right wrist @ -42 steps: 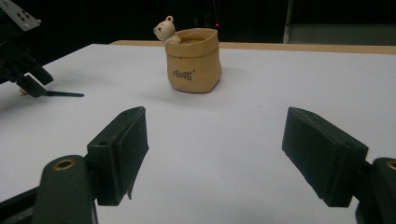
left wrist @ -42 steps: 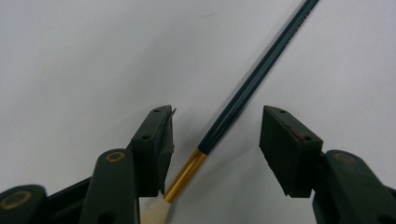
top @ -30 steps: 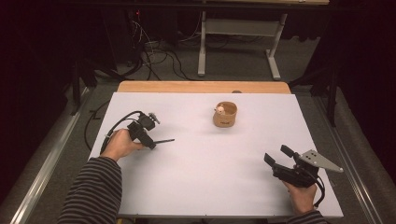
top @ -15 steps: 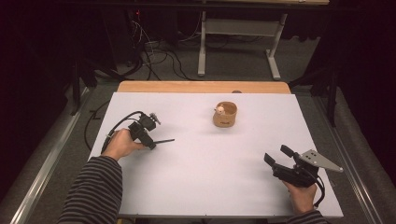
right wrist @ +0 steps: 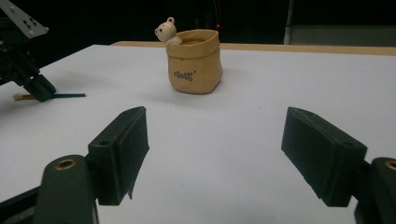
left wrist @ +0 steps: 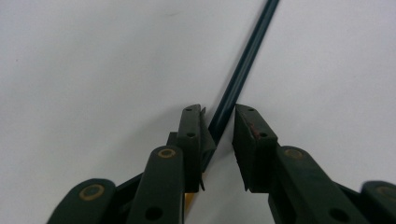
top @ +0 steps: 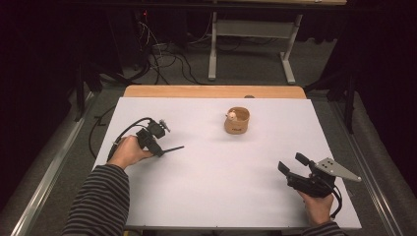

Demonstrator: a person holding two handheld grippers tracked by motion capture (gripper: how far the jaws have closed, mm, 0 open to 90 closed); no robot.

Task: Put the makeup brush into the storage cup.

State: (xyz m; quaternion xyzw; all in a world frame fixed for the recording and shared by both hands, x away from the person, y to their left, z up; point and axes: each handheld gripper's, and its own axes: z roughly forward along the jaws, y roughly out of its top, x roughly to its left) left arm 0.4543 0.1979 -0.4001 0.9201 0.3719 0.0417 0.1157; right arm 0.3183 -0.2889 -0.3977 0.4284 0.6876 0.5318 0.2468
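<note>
Dark room all round, cables on the grey floor beyond, and before me the white table (top: 221, 167) with a wooden strip along its far edge.

At the left of the high frame, my left gripper (top: 156, 146) sits low on the sheet over the dark pencil (top: 172, 148), which lies flat and points toward the middle of the frame. In the left gripper view the pencil (left wrist: 240, 74) runs up from between the jaws to the top edge. The jaws have just been closing and now stand narrow — one pad looks to touch the shaft, the other has a sliver of white showing beside it, so I judge it not yet clamped. The risk: the shaft lies off-centre and slanted between the pads, so as they meet it may roll or pivot out, or the tips may scrape the sheet and pinch only an edge.

Right of centre, the tan bear pot (top: 237, 120) stands upright, well apart from the pencil — a loosely held pencil could swing and knock it on the way over.

Lower right, my right gripper (top: 292, 166) rests wide, holding nothing, aimed at the pot (right wrist: 194, 60).
</note>
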